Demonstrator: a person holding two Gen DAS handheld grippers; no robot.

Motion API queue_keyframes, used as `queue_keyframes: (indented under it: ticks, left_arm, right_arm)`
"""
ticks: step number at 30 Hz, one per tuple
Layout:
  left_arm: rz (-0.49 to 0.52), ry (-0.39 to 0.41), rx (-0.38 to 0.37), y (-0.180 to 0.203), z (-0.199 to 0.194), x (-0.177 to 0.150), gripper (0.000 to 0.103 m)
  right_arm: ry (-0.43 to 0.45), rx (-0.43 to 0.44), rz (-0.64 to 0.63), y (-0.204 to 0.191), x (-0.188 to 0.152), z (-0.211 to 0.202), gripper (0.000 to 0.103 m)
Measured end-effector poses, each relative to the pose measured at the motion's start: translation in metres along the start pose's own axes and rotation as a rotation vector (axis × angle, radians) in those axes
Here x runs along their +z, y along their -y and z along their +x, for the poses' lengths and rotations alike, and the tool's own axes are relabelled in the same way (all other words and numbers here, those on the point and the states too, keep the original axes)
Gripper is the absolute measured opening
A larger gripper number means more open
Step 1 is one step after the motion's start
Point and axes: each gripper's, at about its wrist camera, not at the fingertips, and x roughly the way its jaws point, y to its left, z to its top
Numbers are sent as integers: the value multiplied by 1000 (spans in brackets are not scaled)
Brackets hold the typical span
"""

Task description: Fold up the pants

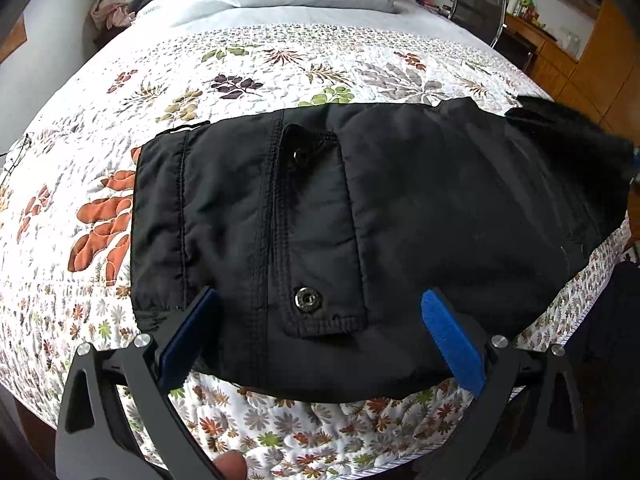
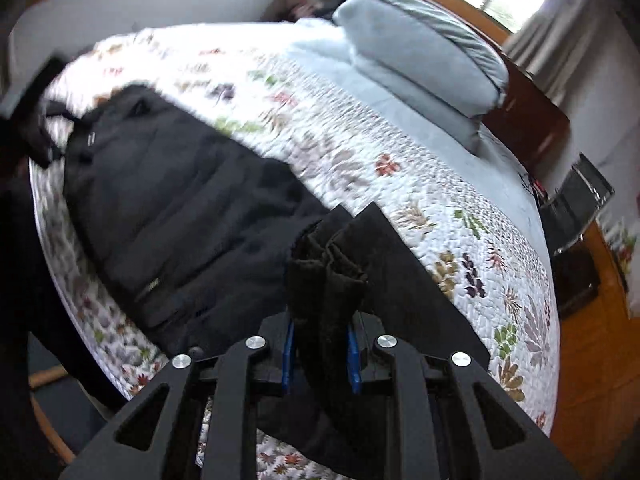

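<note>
Fingers (image 1: 188, 332) of my left gripper (image 1: 320, 320) stand wide apart, blue foam pads over the black pants (image 1: 400, 208), which lie flat on a quilt (image 1: 248, 72) stitched with leaves. I see a pocket flap (image 1: 320, 232) with two metal snaps. My right gripper (image 2: 320, 344) is clamped on a bunched, fuzzy-looking fold of the pants. Grey pillows (image 2: 420, 52) sit beyond.

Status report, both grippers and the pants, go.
Left gripper open over the pants. Right gripper shut on a bunched end of them. Quilt unobstructed.
</note>
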Motion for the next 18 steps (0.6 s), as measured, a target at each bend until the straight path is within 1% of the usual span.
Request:
queue_keyframes:
  ticks: [3, 6, 8, 9, 10, 12, 13, 15, 16, 18]
  left_arm:
    - [-5, 5, -4, 0, -1, 0, 100]
    - [-3, 6, -6, 0, 0, 0, 100]
    - [1, 5, -5, 0, 0, 0, 100]
    - [4, 4, -4, 0, 0, -1, 100]
    - [7, 3, -2, 1, 0, -1, 100]
    - [13, -2, 2, 1, 0, -1, 100]
    - [12, -3, 2, 1, 1, 0, 100]
    - [-1, -12, -1, 0, 0, 2, 100]
    - [-12, -16, -3, -1, -1, 4, 100]
    - [-29, -20, -1, -2, -4, 7, 100]
  right_arm:
    - [-30, -29, -85, -23, -10, 10, 20]
    - [-56, -37, -145, -40, -21, 22, 21]
    - [-73, -26, -162, -47, -26, 30, 27]
    - [-82, -11, -169, -52, -30, 34, 37]
    - [-83, 1, -172, -55, -33, 36, 43]
    - [-91, 4, -184, -58, -36, 39, 45]
    - [-94, 22, -182, -57, -37, 38, 47]
    - [-91, 76, -148, -50, -35, 25, 45]
    - [-74, 128, -118, -42, -32, 13, 51]
    - [-42, 219, -54, -23, -27, -11, 60]
